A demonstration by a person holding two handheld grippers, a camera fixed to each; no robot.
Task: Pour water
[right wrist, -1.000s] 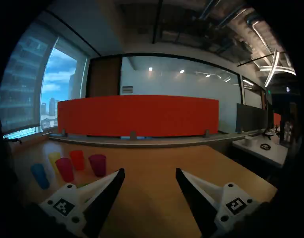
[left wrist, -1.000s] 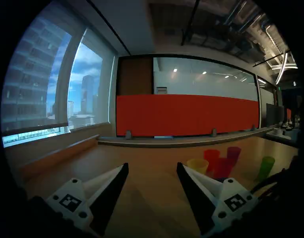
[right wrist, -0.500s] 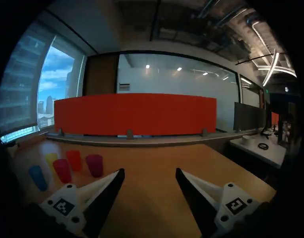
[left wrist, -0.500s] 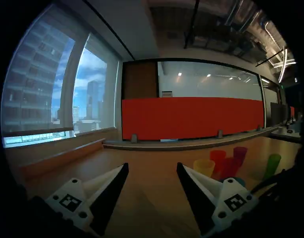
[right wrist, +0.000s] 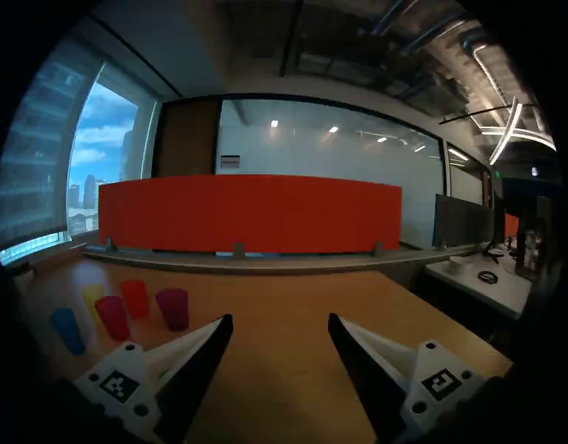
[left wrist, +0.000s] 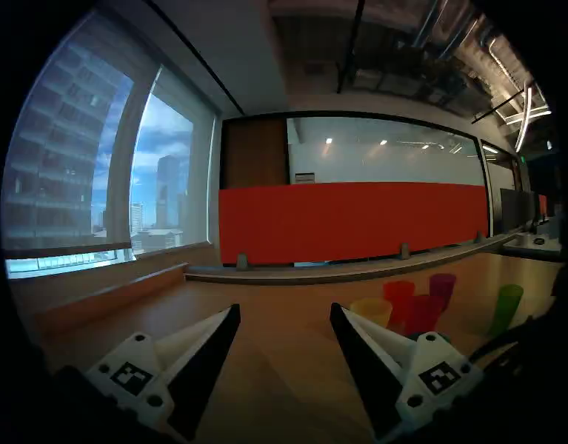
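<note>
Wooden table point(right wrist: 298, 296) bears coloured cups point(right wrist: 113, 317) clustered mid-table, short of its far edge, presumably for pouring between them; left gripper point(left wrist: 284, 307) and right gripper point(right wrist: 280, 318) hover, both spread and empty.

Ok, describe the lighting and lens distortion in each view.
Left gripper view: strong daylight through the window, its frame bowed by the fisheye, room dim. Right gripper view: red divider curved likewise, ceiling light strip glaring, purple cup dim yet distinct.
</note>
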